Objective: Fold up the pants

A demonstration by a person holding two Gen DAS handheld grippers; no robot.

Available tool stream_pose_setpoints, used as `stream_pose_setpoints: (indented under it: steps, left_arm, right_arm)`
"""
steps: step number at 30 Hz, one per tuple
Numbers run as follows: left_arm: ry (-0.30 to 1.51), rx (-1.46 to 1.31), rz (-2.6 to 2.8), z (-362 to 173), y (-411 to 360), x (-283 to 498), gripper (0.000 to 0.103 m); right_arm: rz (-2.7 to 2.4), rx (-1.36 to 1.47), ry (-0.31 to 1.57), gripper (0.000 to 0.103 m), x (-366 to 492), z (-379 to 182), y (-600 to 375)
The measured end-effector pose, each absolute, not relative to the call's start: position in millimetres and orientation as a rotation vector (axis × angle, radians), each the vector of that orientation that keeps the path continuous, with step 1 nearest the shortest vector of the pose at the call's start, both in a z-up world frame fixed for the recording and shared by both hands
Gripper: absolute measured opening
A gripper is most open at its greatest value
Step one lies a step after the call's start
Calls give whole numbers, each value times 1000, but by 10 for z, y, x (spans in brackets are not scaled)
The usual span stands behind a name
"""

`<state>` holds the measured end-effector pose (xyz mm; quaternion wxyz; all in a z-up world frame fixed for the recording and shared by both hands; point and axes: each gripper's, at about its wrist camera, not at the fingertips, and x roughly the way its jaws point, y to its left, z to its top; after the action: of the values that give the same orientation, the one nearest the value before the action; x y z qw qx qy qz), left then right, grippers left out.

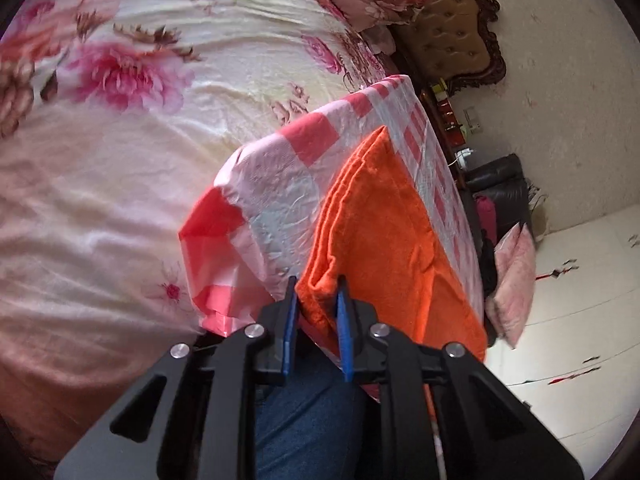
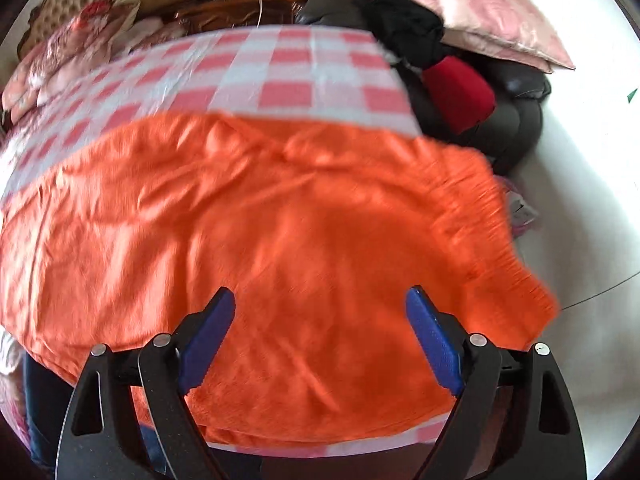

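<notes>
The orange pants point(image 1: 384, 220) lie folded lengthwise on a table under a red-and-white checked cloth point(image 1: 280, 184). At the near end, my left gripper point(image 1: 317, 284) is shut on the layered edge of the pants, with a bunch of orange fabric squeezed between its blue pads. In the right wrist view the pants point(image 2: 280, 208) spread wide across the checked cloth point(image 2: 280, 64), their waistband end hanging off the right side. My right gripper point(image 2: 320, 291) stands open just above the fabric, nothing between its fingers. That view is blurred.
A bed with a floral sheet point(image 1: 120, 160) lies left of the table, its padded headboard point(image 1: 452, 20) beyond. A dark sofa point(image 2: 516, 120) with piled clothes and a pink pillow point(image 2: 488, 12) stands off the far corner. A person's jeans leg point(image 1: 304, 420) is under the left gripper. White floor point(image 1: 580, 320) lies to the right.
</notes>
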<state>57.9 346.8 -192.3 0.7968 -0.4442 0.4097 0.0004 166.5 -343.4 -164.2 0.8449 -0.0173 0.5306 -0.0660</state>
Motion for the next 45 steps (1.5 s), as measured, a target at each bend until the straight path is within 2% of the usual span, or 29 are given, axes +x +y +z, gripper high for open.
stream_pose_setpoints:
  steps: [6,19,22,25,28,33,35,38,40,42,45]
  left_arm:
    - [884,-707,-11,-1362,3491,941,17]
    - [915,-727,67,-1674,4024,1245,17]
    - [913,-736,142,-1680,4113,1201,35]
    - [852,-763,176,-1510,4106,973,37]
    - [793,-739,-21,-1202,3573,850,37]
    - [901,-574,-468,-1206,1666,896,37]
    - [967,-613,-630,-1307,1099,934,37]
    - [1054,-710,-787,-1481,538,1012,37]
    - [1078,-682,-786,-1530,368,1056,39]
    - [1079,-545,-735,-1510,220,1063,39]
    - [1016,-239,-665,-1417,21,959,39]
  right_arm:
    - [-126,3,1108,86,1701,-1750,-3234]
    - [-36,-12,1132,86,1642,-1640,-2919]
    - [-31,-24,1154,86,1530,-1620,-2947]
    - [45,30,1161,86,1348,-1540,-2937]
    - [108,49,1166,85,1187,-1501,-2793]
    - [94,-218,1044,73,1017,-1475,-2220]
    - [101,-256,1014,66,981,-1499,-2070]
    - [100,-342,996,55,973,-1611,-1918]
    - [131,-333,992,40,959,-1641,-1914]
    - [173,-288,998,28,952,-1630,-1941]
    - [204,-222,1009,16,988,-1609,-2024]
